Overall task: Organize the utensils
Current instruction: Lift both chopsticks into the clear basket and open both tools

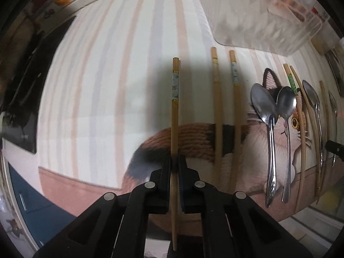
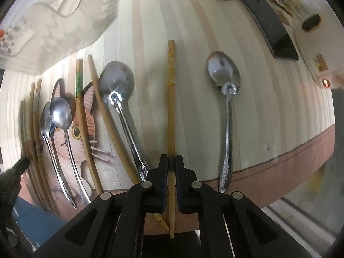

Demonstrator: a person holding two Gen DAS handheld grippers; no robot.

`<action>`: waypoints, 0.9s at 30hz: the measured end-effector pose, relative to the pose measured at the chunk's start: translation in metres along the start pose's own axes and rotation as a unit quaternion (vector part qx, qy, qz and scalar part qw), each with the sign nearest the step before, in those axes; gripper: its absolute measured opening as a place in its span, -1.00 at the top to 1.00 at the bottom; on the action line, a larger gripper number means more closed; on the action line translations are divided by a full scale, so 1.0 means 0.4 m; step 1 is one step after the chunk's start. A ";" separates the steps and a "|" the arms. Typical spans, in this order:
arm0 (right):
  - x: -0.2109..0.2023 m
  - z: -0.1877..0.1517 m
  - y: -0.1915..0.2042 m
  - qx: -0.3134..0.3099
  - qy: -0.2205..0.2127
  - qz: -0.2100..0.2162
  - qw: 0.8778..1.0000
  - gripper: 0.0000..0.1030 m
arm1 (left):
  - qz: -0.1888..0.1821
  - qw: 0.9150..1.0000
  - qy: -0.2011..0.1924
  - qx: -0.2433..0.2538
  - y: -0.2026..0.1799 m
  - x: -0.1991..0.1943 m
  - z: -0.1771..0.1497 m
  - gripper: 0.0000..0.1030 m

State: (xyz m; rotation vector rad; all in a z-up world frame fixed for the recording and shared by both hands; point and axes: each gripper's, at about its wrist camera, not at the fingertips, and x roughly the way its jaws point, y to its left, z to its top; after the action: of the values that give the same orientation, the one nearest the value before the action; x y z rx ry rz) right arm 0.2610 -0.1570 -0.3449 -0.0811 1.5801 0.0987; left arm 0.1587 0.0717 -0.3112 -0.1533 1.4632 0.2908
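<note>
My left gripper [image 1: 174,160] is shut on a wooden chopstick with a pale patterned band [image 1: 175,116], which runs straight away from the jaws over the striped cloth. Two more chopsticks [image 1: 217,111] [image 1: 236,111] lie to its right, then two steel spoons [image 1: 266,118] [image 1: 287,129]. My right gripper [image 2: 171,159] is shut on a plain wooden chopstick with gold rings [image 2: 171,99]. A large spoon [image 2: 120,99] lies left of it and another spoon [image 2: 226,107] lies right. Further left are a green-banded chopstick [image 2: 79,90] and smaller spoons [image 2: 61,124].
A clear plastic organizer tray [image 1: 258,17] stands at the far side of the cat-print tablecloth [image 1: 96,75]. A black phone [image 2: 271,34] lies at the back right. More chopsticks and a spoon [image 1: 315,111] lie near the cloth's right edge. The table edge runs close below both grippers.
</note>
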 end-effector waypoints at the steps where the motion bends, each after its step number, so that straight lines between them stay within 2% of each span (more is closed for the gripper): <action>1: -0.022 -0.004 -0.012 0.005 -0.004 0.012 1.000 0.87 | 0.001 1.000 -0.004 -0.006 0.014 -0.021 -0.014 0.92; 4: -0.069 -0.014 -0.019 0.008 -0.018 0.034 0.999 0.87 | -0.006 0.999 -0.022 -0.029 0.045 -0.097 -0.041 0.92; 5: -0.110 -0.022 -0.015 0.006 -0.036 0.046 0.998 0.87 | -0.011 0.999 -0.034 -0.037 0.052 -0.133 -0.042 0.92; 9: -0.234 -0.006 -0.034 0.004 -0.068 0.086 0.994 0.87 | -0.042 0.994 -0.083 -0.058 0.062 -0.282 -0.012 0.92; 12: -0.335 0.023 -0.043 0.001 -0.095 0.129 0.987 0.87 | -0.102 0.986 -0.108 -0.074 0.052 -0.370 0.089 0.92; 14: -0.359 0.085 0.015 0.000 -0.105 0.156 0.982 0.87 | -0.142 0.979 -0.121 -0.079 0.047 -0.431 0.159 0.92; 16: -0.399 0.145 0.040 0.005 -0.106 0.202 0.974 0.87 | -0.176 0.972 -0.132 -0.086 0.028 -0.470 0.242 0.92; 18: -0.426 0.206 0.064 0.004 -0.109 0.228 0.968 0.87 | -0.201 0.966 -0.140 -0.082 0.018 -0.508 0.329 0.92; 21: -0.443 0.286 0.108 0.002 -0.117 0.236 0.965 0.87 | -0.216 0.963 -0.136 -0.084 0.012 -0.507 0.453 0.92; 25: -0.417 0.391 0.161 0.004 -0.102 0.241 0.965 0.87 | -0.245 0.961 -0.087 -0.093 0.004 -0.411 0.601 0.92; 27: -0.380 0.444 0.185 0.003 -0.091 0.234 0.968 0.87 | -0.244 0.963 -0.068 -0.092 -0.003 -0.360 0.638 0.92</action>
State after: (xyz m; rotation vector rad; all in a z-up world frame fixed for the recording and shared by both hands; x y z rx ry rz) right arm 0.4306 -0.0650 -0.1938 0.3000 1.3895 0.4581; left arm 0.3912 0.1268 -0.1414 -0.6233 1.2154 0.0314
